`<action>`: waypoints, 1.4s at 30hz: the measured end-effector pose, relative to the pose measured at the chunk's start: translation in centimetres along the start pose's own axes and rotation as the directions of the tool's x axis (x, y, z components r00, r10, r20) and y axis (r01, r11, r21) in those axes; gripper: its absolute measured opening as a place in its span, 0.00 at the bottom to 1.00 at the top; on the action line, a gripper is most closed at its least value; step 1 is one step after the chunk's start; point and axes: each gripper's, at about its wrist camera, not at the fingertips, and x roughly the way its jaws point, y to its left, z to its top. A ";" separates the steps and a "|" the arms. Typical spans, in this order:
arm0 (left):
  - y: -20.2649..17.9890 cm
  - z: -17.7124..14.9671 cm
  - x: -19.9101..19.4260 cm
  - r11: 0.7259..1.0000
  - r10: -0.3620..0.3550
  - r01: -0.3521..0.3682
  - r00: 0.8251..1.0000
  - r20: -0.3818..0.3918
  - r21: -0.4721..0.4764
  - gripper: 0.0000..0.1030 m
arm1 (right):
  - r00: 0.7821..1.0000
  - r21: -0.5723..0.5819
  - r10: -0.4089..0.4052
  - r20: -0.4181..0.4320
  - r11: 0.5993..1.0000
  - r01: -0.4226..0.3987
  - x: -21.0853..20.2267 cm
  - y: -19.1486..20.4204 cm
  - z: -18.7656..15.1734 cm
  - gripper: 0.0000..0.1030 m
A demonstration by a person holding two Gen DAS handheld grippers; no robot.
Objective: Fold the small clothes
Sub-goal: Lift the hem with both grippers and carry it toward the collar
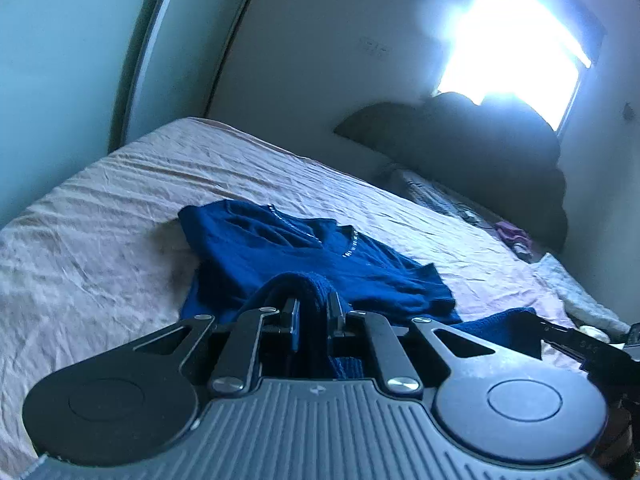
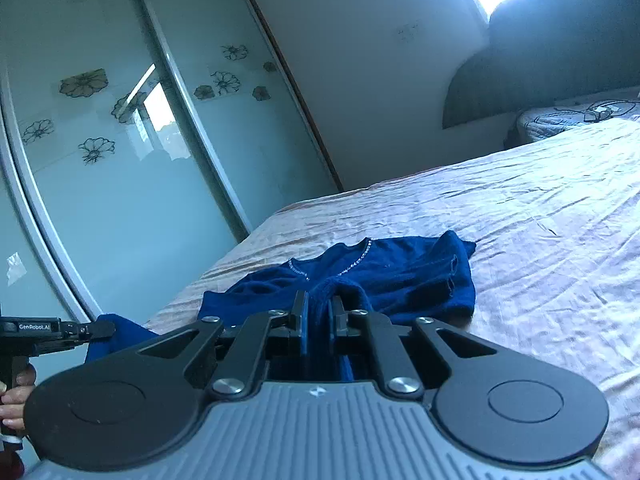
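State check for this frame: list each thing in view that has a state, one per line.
left gripper: shut on blue top
right gripper: shut on blue top
blue top: near edge lifted, rest lying rumpled on bedsheet
bedsheet: spread, wrinkled
wardrobe doors: closed

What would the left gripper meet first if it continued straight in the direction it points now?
Most likely the blue top itself: the left gripper is shut on a fold of it, and the rest lies just ahead on the pink bedsheet. Depth is hard to judge in this fisheye view.
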 end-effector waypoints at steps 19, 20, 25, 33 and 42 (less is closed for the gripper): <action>-0.3 1.1 8.3 0.985 0.164 -0.158 0.982 -0.091 0.064 0.11 | 0.995 0.009 -0.091 -0.037 0.996 0.091 6.3 -2.6 -0.2 0.09; -0.3 1.1 8.6 0.984 0.172 -0.165 0.981 -0.095 0.069 0.11 | 0.995 0.010 -0.092 -0.041 0.996 0.093 6.5 -2.7 -0.2 0.09; -0.3 1.2 9.9 0.975 0.210 -0.200 0.971 -0.110 0.096 0.11 | 0.994 0.026 -0.089 -0.056 0.996 0.091 7.1 -3.3 -0.4 0.09; -0.3 1.2 11.0 0.967 0.236 -0.222 0.964 -0.121 0.122 0.11 | 0.993 -0.010 -0.099 -0.065 0.995 0.098 7.8 -3.1 -0.3 0.09; -0.3 1.4 11.2 0.965 0.243 -0.227 0.962 -0.122 0.131 0.12 | 0.994 -0.012 -0.096 -0.053 0.995 0.095 8.1 -3.2 0.4 0.09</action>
